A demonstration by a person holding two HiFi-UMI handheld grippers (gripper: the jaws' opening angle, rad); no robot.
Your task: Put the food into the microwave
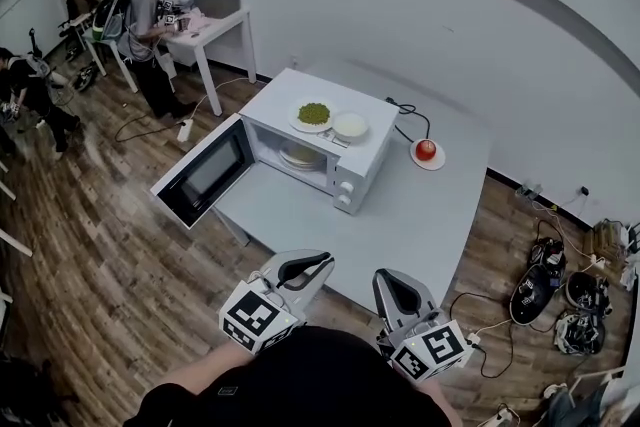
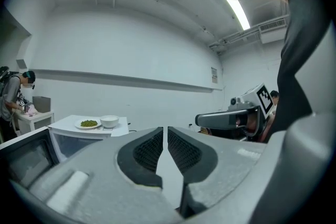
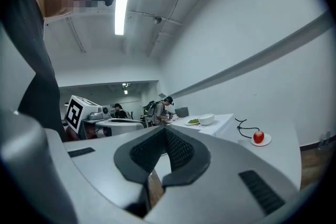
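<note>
A white microwave (image 1: 345, 165) stands on the pale table (image 1: 420, 225) with its door (image 1: 200, 177) swung open to the left; a pale dish (image 1: 300, 155) lies inside. On its top sit a plate of green food (image 1: 313, 114) and a white bowl (image 1: 350, 126). A red apple (image 1: 426, 150) rests on a small plate to its right. Both grippers hover at the table's near edge, holding nothing. My left gripper (image 1: 322, 261) (image 2: 165, 128) shows a thin slit between its pads. My right gripper (image 1: 384, 275) (image 3: 164, 129) has its tips together.
A black cable (image 1: 405, 120) runs over the table behind the microwave. A person (image 1: 150, 25) stands at a small white table (image 1: 215, 30) at the back left. Shoes and cords (image 1: 555, 290) litter the wood floor at the right, and a power strip (image 1: 185, 128) lies left of the door.
</note>
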